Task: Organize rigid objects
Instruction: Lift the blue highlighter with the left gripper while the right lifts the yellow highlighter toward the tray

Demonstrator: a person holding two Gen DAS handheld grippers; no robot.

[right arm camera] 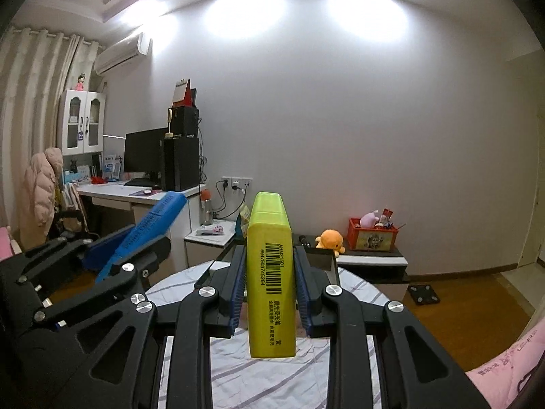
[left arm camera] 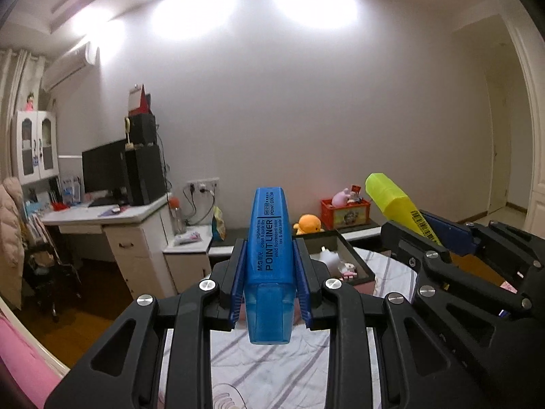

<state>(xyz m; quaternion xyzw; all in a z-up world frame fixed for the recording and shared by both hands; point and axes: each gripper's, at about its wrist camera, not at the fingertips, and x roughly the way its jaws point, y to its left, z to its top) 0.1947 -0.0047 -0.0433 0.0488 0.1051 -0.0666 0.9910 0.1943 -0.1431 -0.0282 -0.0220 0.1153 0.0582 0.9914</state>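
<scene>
the blue highlighter (left arm camera: pixel 270 259) is clamped by its sides in the left gripper (left arm camera: pixel 270 266) and the yellow highlighter (right arm camera: pixel 270 272) likewise in the right gripper (right arm camera: pixel 270 272), each held lengthwise along the fingers and carried above the striped cloth (right arm camera: pixel 272 375), probably so both can be set into the dark tray (left arm camera: pixel 354 255) just beyond. most of the tray's contents are hidden behind the grippers, and the small pale items in it cannot be made out.

Open air lies ahead above the striped bedsheet (left arm camera: pixel 272 368). The black tray (left arm camera: pixel 354 259) blocks the far edge; the right tongs (left arm camera: pixel 439 235) crowd the right side.
</scene>
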